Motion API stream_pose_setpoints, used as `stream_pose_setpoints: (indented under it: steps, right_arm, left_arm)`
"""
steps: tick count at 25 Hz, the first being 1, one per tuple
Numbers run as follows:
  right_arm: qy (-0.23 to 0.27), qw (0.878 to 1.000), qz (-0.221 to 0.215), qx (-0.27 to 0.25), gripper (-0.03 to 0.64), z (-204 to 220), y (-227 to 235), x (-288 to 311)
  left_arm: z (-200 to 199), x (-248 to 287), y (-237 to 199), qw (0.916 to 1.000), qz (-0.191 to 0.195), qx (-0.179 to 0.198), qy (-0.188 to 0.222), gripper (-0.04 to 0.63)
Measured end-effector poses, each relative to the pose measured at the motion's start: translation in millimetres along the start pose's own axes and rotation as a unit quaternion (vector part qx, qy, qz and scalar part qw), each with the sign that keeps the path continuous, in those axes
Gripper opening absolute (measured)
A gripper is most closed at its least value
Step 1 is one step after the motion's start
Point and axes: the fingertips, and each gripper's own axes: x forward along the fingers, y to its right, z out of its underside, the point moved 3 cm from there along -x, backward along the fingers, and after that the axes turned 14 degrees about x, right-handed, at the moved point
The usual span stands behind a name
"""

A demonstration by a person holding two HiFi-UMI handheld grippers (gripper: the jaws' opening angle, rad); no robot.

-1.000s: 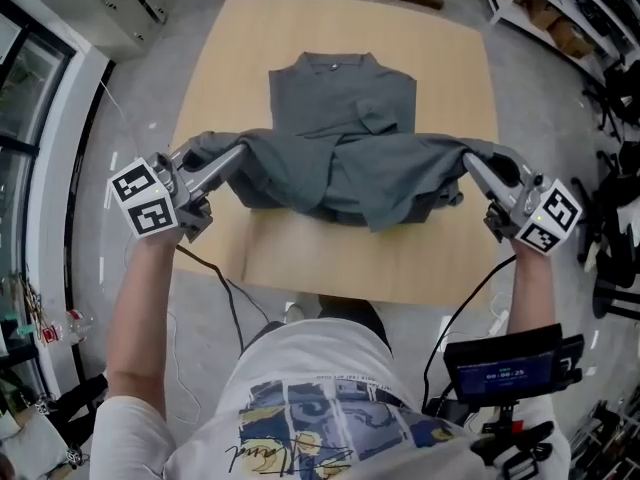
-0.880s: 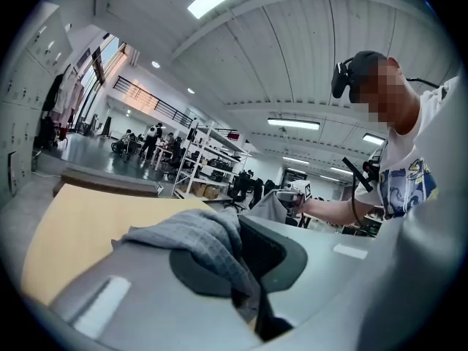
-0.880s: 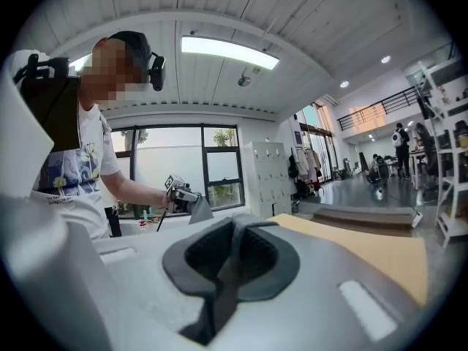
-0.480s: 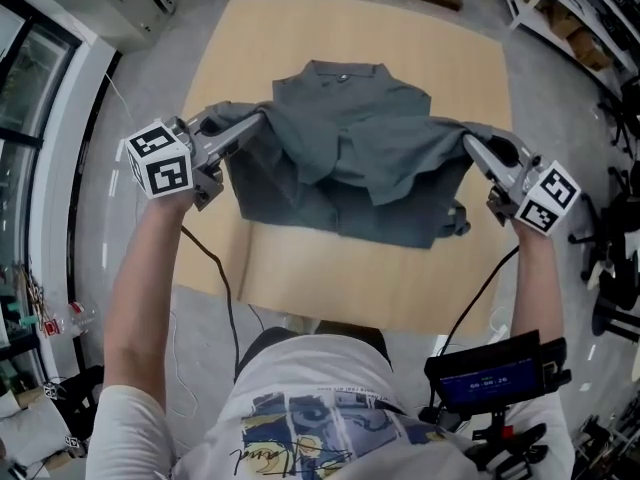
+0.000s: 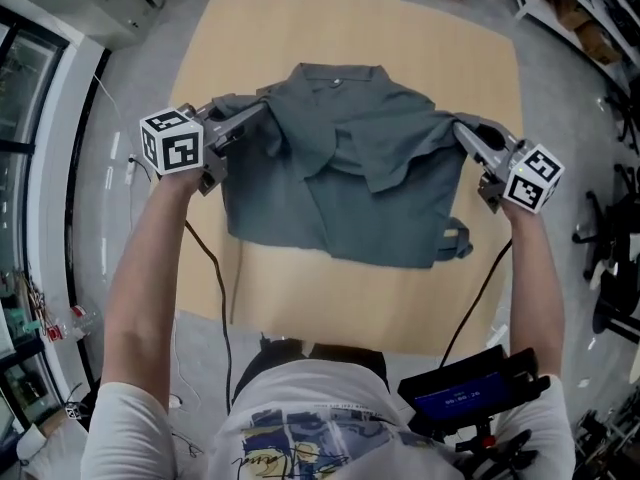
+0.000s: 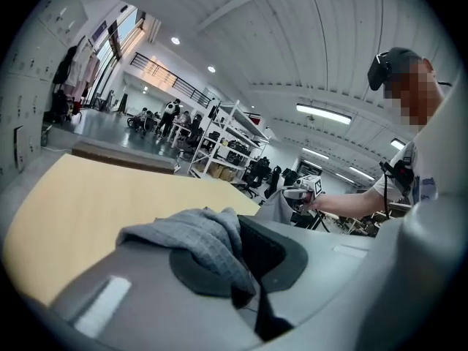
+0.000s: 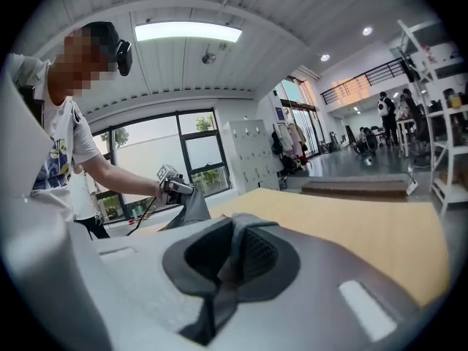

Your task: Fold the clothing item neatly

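Since a second ago the shirt's lifted edge is travelling from above the table's middle toward the table's far side, and both grippers are sinking with it. The grey shirt is lying on the table's middle, its collar toward the table's far edge, the carried layer draping over its upper half. A sleeve loop is poking out on the table's near right.

The left gripper is pinching a bunch of the fabric between nearly closed jaws above the table's left side. The right gripper is clamping a thin fold above the table's right side. Both forearms are stretching forward over the table's near edge, with the grippers tilting slightly downward.
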Motion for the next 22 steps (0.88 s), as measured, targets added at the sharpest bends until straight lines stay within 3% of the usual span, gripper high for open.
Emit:
stream_pose_setpoints:
  steps: [11, 19, 22]
  right_arm:
    - [0.005, 0.997, 0.033, 0.074, 0.015, 43, 80, 20]
    - [-0.019, 0.994, 0.039, 0.104, 0.015, 77, 112, 32]
    - [-0.034, 0.993, 0.034, 0.111, 0.02, 88, 116, 35]
  left_arm:
    - [48, 34, -55, 0.9986, -0.01, -0.044, -0.026, 0.021]
    - [82, 43, -79, 0.9955, -0.018, -0.076, -0.054, 0.026]
    - [91, 44, -83, 0.9941, -0.009, -0.082, -0.07, 0.057]
